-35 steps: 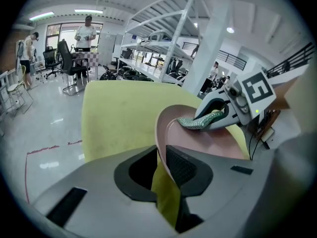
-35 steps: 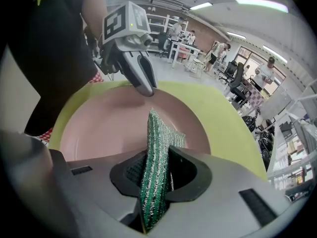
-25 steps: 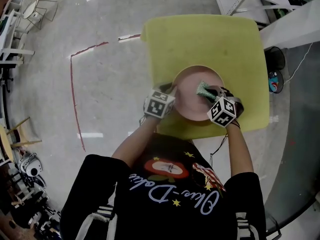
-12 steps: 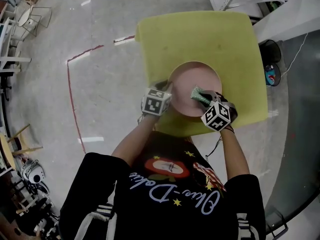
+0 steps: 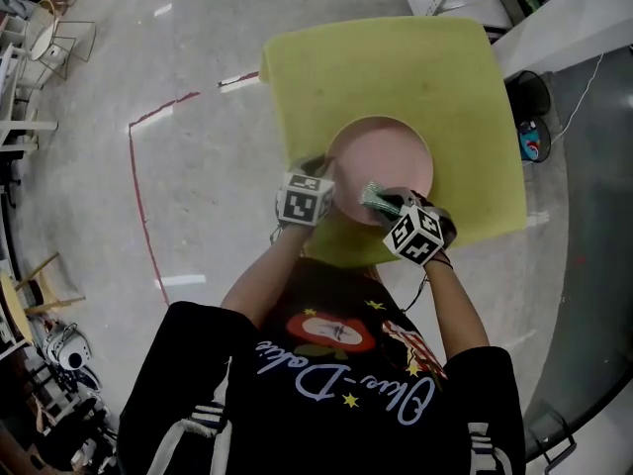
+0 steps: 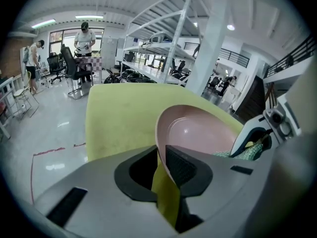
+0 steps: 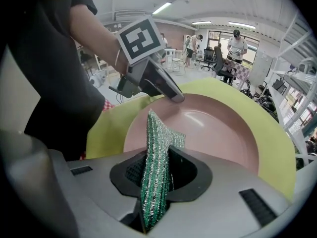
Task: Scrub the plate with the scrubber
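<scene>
Now scrubbing looks under way: the left gripper's (image 6: 161,165) jaws pinch the round pink plate's (image 6: 198,128) rim on the yellow-green table (image 5: 396,67), and the right gripper's (image 7: 156,175) jaws clamp the green mesh scrubber (image 7: 156,148) at the plate's near edge. The next sweep probably needs light pressure.

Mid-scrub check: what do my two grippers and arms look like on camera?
The left gripper and right gripper both have light grey moulded bodies with black ribbed jaw pads. Each carries a white cube with black square markers. The person wears a black short-sleeved T-shirt with a printed front, forearms bare. A thin dark cable hangs by the right wrist.
</scene>
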The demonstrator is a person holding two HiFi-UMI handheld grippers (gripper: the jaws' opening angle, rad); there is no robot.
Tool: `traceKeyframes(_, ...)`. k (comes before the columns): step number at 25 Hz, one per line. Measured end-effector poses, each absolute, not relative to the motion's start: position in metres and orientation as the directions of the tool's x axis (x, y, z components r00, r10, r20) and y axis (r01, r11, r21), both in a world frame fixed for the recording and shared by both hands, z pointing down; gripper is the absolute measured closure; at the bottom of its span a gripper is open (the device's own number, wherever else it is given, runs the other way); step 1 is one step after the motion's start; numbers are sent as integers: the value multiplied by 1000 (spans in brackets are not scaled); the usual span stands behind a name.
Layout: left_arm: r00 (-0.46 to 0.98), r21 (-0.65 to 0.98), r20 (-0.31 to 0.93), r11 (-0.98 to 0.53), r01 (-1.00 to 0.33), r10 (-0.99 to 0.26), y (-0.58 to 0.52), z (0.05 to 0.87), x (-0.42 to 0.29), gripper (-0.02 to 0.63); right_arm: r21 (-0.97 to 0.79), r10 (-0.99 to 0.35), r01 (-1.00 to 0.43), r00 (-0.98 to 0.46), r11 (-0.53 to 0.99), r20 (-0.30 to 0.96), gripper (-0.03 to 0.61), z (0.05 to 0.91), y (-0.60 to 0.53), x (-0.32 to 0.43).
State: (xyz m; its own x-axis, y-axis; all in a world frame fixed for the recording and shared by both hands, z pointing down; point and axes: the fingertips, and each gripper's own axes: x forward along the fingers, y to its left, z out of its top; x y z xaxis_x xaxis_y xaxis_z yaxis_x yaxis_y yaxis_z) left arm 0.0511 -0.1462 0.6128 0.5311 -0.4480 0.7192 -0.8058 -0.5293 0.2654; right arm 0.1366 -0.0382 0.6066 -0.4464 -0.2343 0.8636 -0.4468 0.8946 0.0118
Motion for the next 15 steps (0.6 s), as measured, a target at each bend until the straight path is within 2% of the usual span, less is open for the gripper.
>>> traceKeyframes(11,524,260,721,-524,-811,-453,-146,613,51,568,-109,-164,-440,-537,892,828,512,602,-23,110)
traceKeyframes(15,535,264,713,-533,-804,-454,-146,612,53,561,-92,-193,-447,-551,890,812,512,599,-26,112)
